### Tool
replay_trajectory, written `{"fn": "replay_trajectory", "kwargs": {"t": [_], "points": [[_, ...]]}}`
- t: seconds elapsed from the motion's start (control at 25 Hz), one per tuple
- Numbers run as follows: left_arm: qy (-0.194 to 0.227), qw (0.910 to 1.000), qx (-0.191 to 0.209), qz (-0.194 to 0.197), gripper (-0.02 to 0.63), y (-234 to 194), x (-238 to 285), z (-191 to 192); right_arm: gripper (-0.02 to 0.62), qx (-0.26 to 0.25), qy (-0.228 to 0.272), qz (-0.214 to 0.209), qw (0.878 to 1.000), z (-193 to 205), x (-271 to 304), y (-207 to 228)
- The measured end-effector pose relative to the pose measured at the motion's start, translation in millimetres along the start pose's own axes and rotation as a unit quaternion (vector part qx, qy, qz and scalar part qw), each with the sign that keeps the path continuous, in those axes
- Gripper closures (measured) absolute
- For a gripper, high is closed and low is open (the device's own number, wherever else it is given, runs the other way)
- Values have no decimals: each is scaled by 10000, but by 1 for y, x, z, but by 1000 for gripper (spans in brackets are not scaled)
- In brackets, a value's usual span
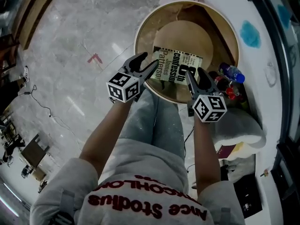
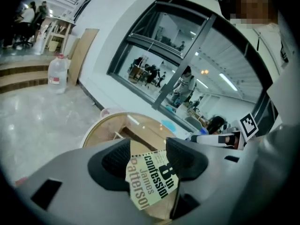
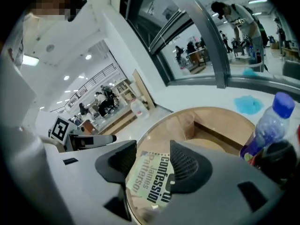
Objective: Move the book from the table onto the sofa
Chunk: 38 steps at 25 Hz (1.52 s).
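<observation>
- Over the round counter (image 1: 149,18), head view: the book (image 1: 177,64) lies flat on top. The left tongs (image 1: 149,62) stand at its left edge and the right tongs (image 1: 197,74) at its right edge. Neither holds anything.
- Left gripper view: jaws partly open. The book's cover shows between them, but the pads are not pressing on it.
- Right gripper view: jaws likewise apart, with the book framed between them and no grip.
- Step in hand: approach for pickup. The next move calls for seating each pair of jaws over a book edge, closing firmly, then lifting level toward the sofa.
</observation>
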<state>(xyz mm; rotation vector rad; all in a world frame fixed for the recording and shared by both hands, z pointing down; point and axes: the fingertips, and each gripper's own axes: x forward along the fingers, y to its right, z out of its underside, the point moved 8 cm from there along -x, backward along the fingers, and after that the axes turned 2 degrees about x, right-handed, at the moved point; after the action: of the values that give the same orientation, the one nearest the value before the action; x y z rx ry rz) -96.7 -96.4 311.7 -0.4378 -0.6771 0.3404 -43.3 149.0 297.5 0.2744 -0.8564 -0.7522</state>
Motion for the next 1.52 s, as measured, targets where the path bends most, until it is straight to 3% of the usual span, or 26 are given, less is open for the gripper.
{"fn": "replay_trajectory", "kwargs": {"t": [0.16,0.32,0.48,0.96,1.2,1.28,1.52], "points": [[-580,9983,-75,-60,350,-17,28,34,325,469,-458,197,9977,36,30,30],[-1112,9934,-233,-151,337,-36,52,67,299,368,-852,744,9929,62,48,57],[-1338,9890,-503,-384,302,-53,67,86,274,238,-1143,1092,9871,75,61,82],[-1520,9773,-1396,-486,298,-66,94,119,256,351,-1734,843,9806,107,82,103],[-1526,9818,-879,-713,299,-57,96,121,258,239,-1739,933,9800,109,84,100],[-1487,9830,-772,-752,342,-52,96,120,258,242,-1699,962,9805,110,82,99],[-1277,9882,-488,-684,342,-44,86,99,259,284,-1347,1061,9848,99,67,85]]}}
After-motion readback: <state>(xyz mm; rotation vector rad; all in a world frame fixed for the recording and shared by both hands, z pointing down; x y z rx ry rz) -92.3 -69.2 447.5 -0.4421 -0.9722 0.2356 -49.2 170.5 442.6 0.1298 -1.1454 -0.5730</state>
